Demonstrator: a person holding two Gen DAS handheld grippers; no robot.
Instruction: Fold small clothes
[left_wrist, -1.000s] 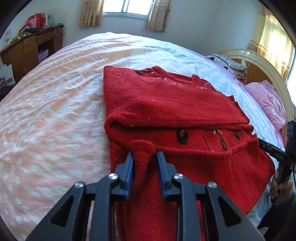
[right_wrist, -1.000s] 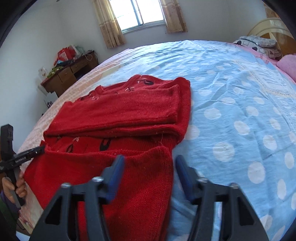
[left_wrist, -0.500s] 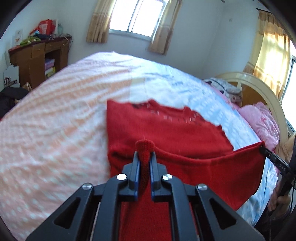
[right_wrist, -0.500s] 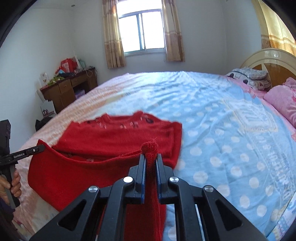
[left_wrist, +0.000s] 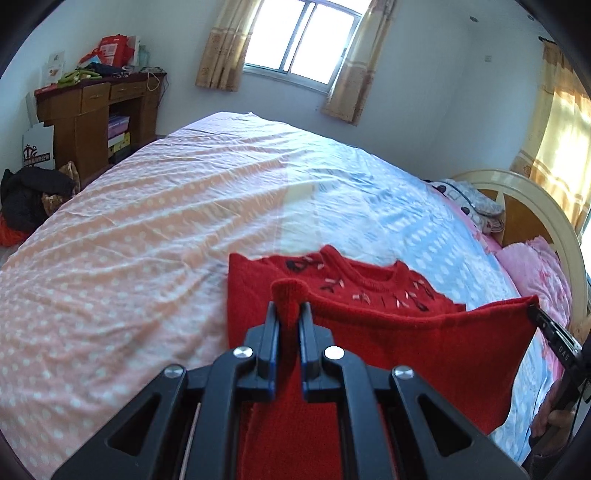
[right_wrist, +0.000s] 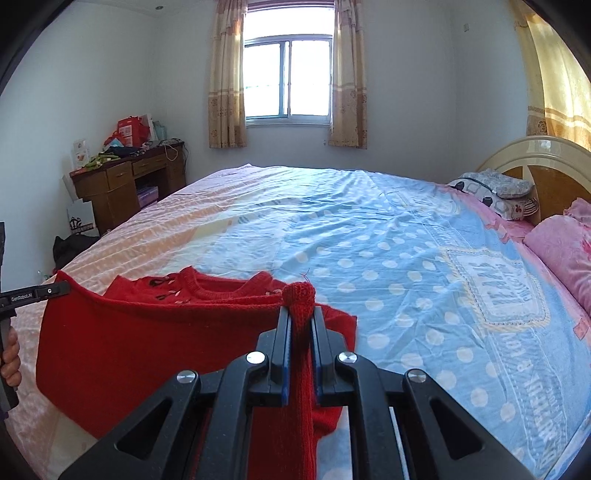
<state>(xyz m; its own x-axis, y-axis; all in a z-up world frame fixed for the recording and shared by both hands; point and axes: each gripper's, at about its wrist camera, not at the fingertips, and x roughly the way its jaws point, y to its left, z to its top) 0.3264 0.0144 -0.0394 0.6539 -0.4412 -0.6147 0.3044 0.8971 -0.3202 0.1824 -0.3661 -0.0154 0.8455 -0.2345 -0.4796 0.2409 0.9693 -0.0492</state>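
A small red knitted sweater with dark embroidery near its round collar lies on the bed, its near hem lifted off the sheet. My left gripper is shut on the hem's left corner, a bunch of red knit sticking up between the pads. My right gripper is shut on the hem's right corner of the sweater. The hem hangs stretched between the two grippers. The collar part still rests on the bed. Each view shows the other gripper's tip at the frame edge, the right gripper and the left gripper.
The bed has a pink and blue polka-dot sheet. Pillows and a cream headboard are at the right. A wooden desk with clutter stands by the far-left wall. A dark bundle lies on the floor.
Both grippers closed on the sweater's hem corners and rose, lifting the hem off the bed. The views tilted up toward the window.
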